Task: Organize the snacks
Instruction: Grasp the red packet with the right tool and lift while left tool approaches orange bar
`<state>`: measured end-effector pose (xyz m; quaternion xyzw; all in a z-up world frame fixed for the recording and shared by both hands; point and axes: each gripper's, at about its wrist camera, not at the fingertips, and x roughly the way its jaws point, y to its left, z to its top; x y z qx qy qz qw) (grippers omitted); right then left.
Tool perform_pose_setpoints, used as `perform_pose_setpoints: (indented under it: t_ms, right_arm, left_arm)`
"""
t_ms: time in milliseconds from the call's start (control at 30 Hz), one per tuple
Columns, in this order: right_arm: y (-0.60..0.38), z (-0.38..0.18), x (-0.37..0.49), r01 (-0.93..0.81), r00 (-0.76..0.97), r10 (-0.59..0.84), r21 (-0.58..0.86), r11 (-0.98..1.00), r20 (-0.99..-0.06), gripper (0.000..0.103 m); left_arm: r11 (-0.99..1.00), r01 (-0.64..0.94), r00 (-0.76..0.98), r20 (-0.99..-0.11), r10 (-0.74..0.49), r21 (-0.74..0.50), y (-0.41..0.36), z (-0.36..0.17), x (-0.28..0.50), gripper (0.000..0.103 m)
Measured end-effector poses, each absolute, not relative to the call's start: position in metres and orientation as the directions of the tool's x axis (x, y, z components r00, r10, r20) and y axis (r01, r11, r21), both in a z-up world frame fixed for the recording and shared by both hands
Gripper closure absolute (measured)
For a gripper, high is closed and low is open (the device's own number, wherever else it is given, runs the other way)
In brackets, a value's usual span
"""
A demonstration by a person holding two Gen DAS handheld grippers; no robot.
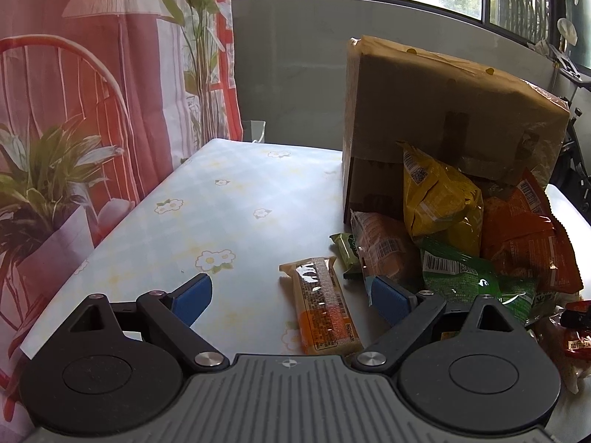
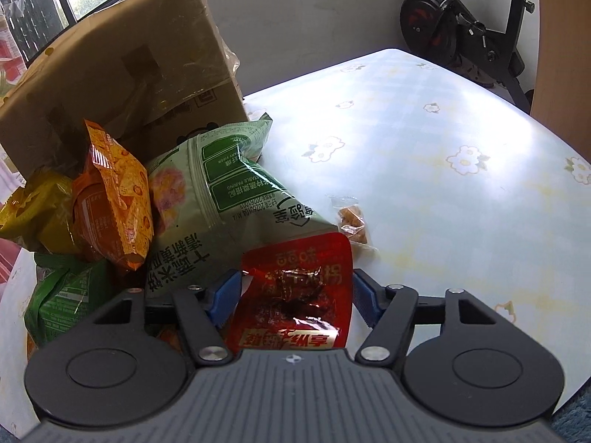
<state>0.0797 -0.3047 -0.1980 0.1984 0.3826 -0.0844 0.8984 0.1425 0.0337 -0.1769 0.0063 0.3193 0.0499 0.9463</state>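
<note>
The snacks (image 2: 207, 199) lie heaped against the cardboard box (image 2: 122, 74) on my table (image 2: 461, 192); I judge almost nothing sorted. My right gripper (image 2: 293, 291) straddles 1 red packet (image 2: 295, 288), unclamped; my left gripper (image 1: 291, 297) hangs spread over 1 orange bar (image 1: 321, 313).
</note>
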Motion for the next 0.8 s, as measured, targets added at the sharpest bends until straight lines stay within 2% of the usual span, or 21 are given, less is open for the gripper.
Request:
perform_pose_setpoints:
  t_ms: [100, 233, 500, 800]
  right_arm:
    - [-0.305, -0.201, 0.08, 0.293, 0.694, 0.013, 0.299, 0.908, -0.72, 0.042]
    - [-0.3, -0.202, 0.075, 0.259, 0.715, 0.0, 0.264, 0.929, -0.699, 0.043]
    - [-0.276, -0.202, 0.078, 0.173, 0.741, -0.106, 0.036, 0.984, -0.663, 0.038]
    - [-0.277, -0.207, 0.08, 0.134, 0.755, -0.075, 0.041, 0.99, -0.651, 0.041]
  left_arm:
    - [0.995, -0.082, 0.791, -0.605, 0.094, 0.047, 0.032, -0.178, 0.142, 0.008]
    - [0.995, -0.084, 0.79, -0.606, 0.096, 0.049, 0.032, -0.179, 0.141, 0.008]
    - [0.995, -0.085, 0.787, -0.609, 0.095, 0.046, 0.032, -0.179, 0.14, 0.008]
    - [0.995, -0.088, 0.784, -0.613, 0.096, 0.042, 0.032, -0.181, 0.14, 0.008]
